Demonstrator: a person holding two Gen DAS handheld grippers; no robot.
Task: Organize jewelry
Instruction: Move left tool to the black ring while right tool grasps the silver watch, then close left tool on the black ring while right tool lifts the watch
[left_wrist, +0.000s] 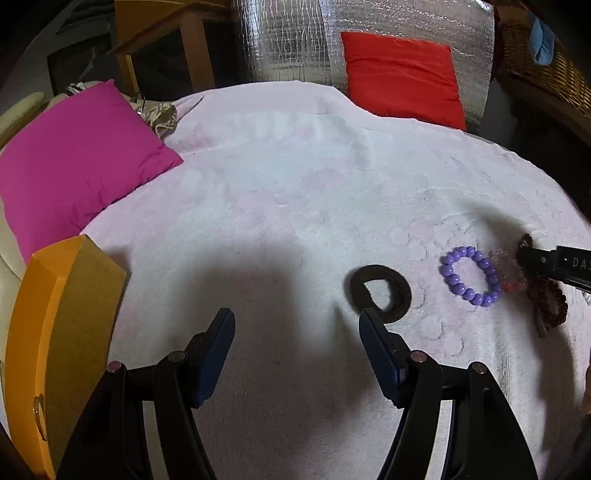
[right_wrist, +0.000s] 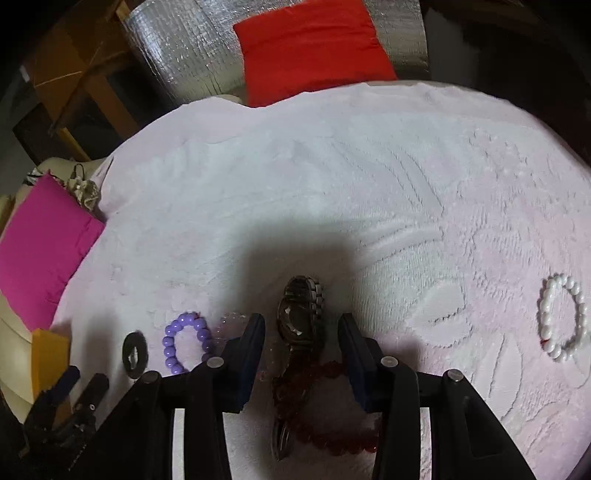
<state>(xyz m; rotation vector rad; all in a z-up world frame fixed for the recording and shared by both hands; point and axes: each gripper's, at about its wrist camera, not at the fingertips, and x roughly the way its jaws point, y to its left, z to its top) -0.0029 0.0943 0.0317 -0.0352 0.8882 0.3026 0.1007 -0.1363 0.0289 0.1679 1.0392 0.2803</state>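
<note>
Right wrist view: my right claw (right_wrist: 301, 334), partly open, straddles the wristwatch (right_wrist: 301, 314) on the pink blanket (right_wrist: 332, 184) without pinching it; my left claw (left_wrist: 295, 328), wide and empty, beside the dark ring (left_wrist: 384, 290).

A fluffy pink towel (right_wrist: 332, 177) with an embossed pattern covers the bed. The purple bracelet (left_wrist: 470, 276) has glossy, smooth plastic-looking beads; the white bracelet (right_wrist: 563, 322) looks pearly. The watch (right_wrist: 301, 314) has a dull metal link band. Crinkled silver foil (left_wrist: 288, 37) shines behind.
</note>
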